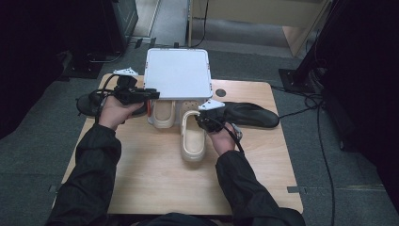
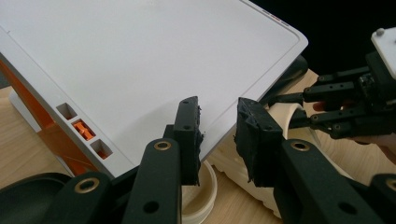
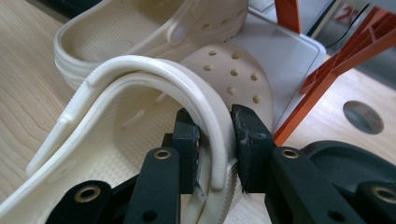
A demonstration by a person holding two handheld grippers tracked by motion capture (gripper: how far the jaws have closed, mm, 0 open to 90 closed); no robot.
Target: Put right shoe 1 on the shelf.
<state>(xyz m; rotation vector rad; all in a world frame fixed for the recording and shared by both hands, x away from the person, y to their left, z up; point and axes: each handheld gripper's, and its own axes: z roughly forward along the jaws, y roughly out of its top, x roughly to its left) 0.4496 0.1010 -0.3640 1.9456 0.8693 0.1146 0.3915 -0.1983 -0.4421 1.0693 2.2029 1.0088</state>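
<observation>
right tongs (image 3: pixel 212 140) grip the clog (image 1: pixel 193 136) by its strap; left tongs (image 2: pixel 217 135), slack, straddle the rack's (image 1: pixel 178 73) edge at ten o'clock. pull the clog straight, keeping the rack steadied.

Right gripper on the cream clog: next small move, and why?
Probably slide the clog a little further back from the white rack. The right gripper has its jaws astride the clog's heel strap and side wall, the toe is already out from under the shelf, and the second clog sits underneath. The left gripper straddles the shelf edge.
</observation>
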